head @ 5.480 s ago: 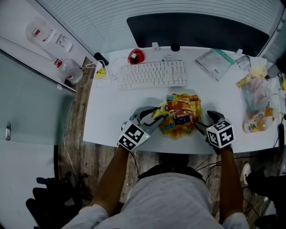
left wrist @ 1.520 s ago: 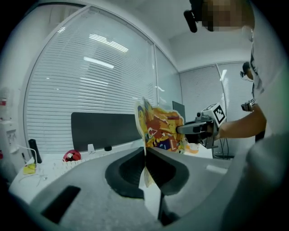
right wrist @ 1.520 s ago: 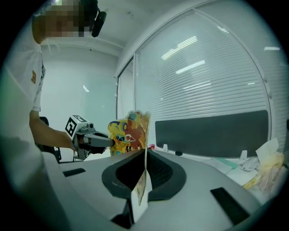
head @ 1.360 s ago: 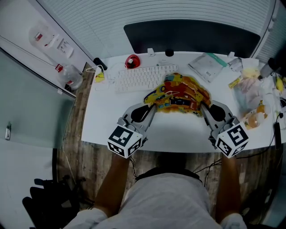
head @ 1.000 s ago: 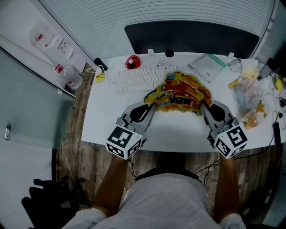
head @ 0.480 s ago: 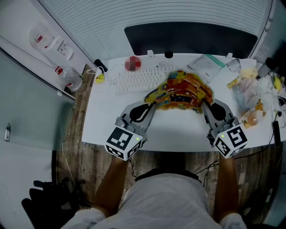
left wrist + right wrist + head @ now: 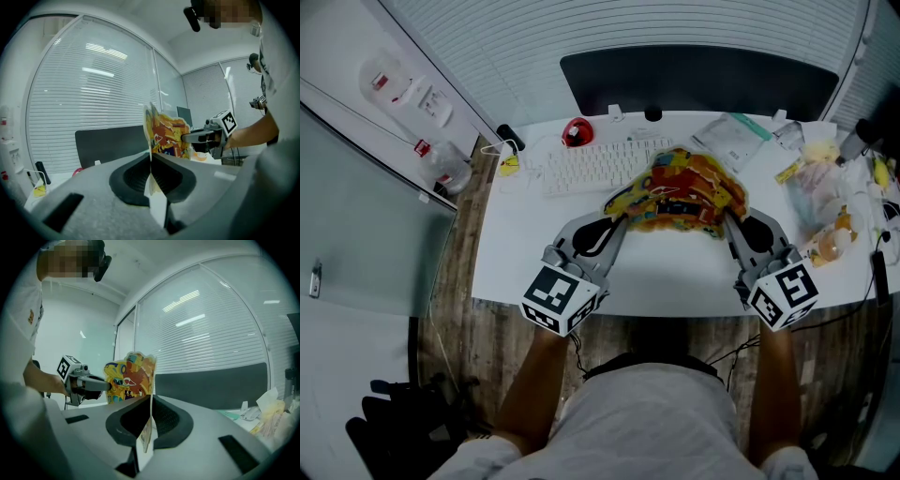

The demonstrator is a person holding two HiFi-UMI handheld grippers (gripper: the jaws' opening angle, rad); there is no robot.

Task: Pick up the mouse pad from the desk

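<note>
The left gripper (image 7: pixel 622 223) has its 2 jaws pressed together on the left edge of the mouse pad (image 7: pixel 684 197), with only the thin sheet between them. The right gripper (image 7: pixel 724 220) is clamped the same way on the pad's right edge. The pad, printed in bright yellow, orange and red, hangs between the 2 grippers above the white desk (image 7: pixel 525 253), clear of the surface, with its shadow on the desktop below.

In the head view the pad covers the right end of the white keyboard (image 7: pixel 600 164), which lies just behind it. A red object (image 7: pixel 575 131) sits past the keyboard's left end, and a small yellow item (image 7: pixel 508 164) lies near the desk's left edge. A dark monitor (image 7: pixel 703 80) stands at the back. To the right are a clear packet (image 7: pixel 733 139) and a heap of plastic bags (image 7: pixel 825 183), apart from the pad.

The head view gives the pad's printed face from above but not the jaw contact. Each gripper view shows the pad edge-on running into the closed jaws, and beyond it the other gripper gripping the far edge, with window blinds (image 7: pixel 93 70) behind.
</note>
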